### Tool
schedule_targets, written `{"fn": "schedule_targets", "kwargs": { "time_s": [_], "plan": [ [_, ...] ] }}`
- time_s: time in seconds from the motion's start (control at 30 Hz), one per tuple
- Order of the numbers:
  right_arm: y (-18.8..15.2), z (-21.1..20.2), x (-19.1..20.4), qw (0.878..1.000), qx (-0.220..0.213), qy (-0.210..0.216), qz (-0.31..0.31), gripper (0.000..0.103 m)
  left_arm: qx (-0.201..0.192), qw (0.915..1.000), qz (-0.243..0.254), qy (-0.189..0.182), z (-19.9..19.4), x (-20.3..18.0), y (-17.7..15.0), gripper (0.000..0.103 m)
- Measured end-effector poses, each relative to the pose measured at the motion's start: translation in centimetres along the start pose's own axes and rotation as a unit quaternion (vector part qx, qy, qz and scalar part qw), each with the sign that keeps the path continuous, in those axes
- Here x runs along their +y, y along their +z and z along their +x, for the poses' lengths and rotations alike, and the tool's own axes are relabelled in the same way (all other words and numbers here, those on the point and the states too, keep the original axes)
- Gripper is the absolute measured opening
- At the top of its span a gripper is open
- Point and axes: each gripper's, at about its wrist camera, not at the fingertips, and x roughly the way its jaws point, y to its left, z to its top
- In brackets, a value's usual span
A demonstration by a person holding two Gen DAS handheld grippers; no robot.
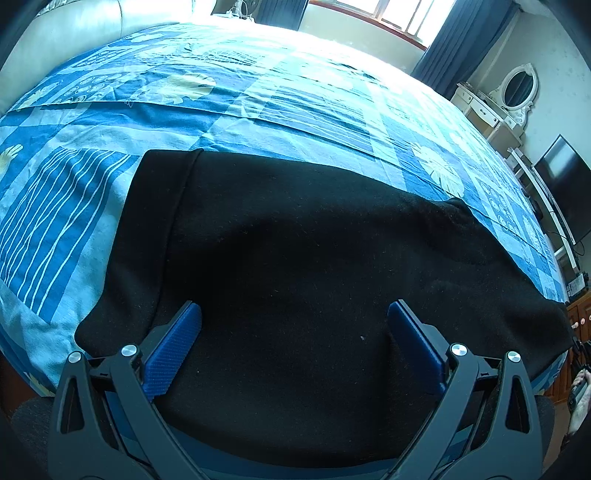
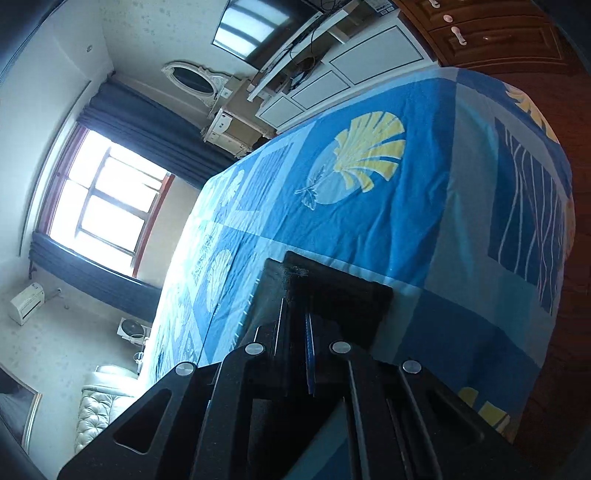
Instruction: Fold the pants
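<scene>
Black pants (image 1: 295,221) lie spread across the near part of a bed with a blue patterned sheet (image 1: 258,92). My left gripper (image 1: 294,308) hovers just over the middle of the pants. It is open, its blue pads (image 1: 173,350) wide apart with only flat cloth below them. In the right wrist view, my right gripper (image 2: 297,314) is rolled onto its side and shut on a doubled edge of the black pants (image 2: 343,295). That cloth sticks out past the fingertips above the sheet (image 2: 369,221). The far right end of the pants hangs near the bed's edge.
The bed fills both views, and its corner (image 2: 535,155) drops to a wooden floor. A white dresser with an oval mirror (image 1: 517,88), a dark TV (image 1: 565,184) and a wooden cabinet (image 2: 491,33) stand beyond it. A bright window (image 2: 107,206) with dark curtains is behind.
</scene>
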Motion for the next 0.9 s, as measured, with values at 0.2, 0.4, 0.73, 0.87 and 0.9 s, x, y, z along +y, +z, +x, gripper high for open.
{"fn": "schedule_targets", "kwargs": {
  "time_s": [0.2,0.4,0.73,0.87,0.9],
  "plan": [
    [-1.0,1.3,-1.6,1.000,-0.004,-0.014,0.011,0.006,0.000,1.0000,0.001,-0.001,0.0,0.0,0.0,0.101],
    [-1.3,1.2,-2.7,0.995,0.017,0.036,0.086,0.013,0.000,1.0000,0.006,0.004,0.1,-0.2,-0.2,0.101],
    [-7.5,1.0,1.2,0.991,0.096,0.073,0.062,0.032,0.003,1.0000,0.003,0.003,0.2,-0.2,-0.1,0.101],
    [-11.6,2.0,3.7,0.983,0.161,0.081,0.041,0.032,0.004,1.0000,0.004,0.004,0.2,-0.2,-0.1,0.101],
    [-12.7,2.3,4.2,0.980,0.176,0.082,0.037,0.032,0.004,1.0000,0.004,0.005,0.2,-0.2,-0.1,0.101]
  ]
}}
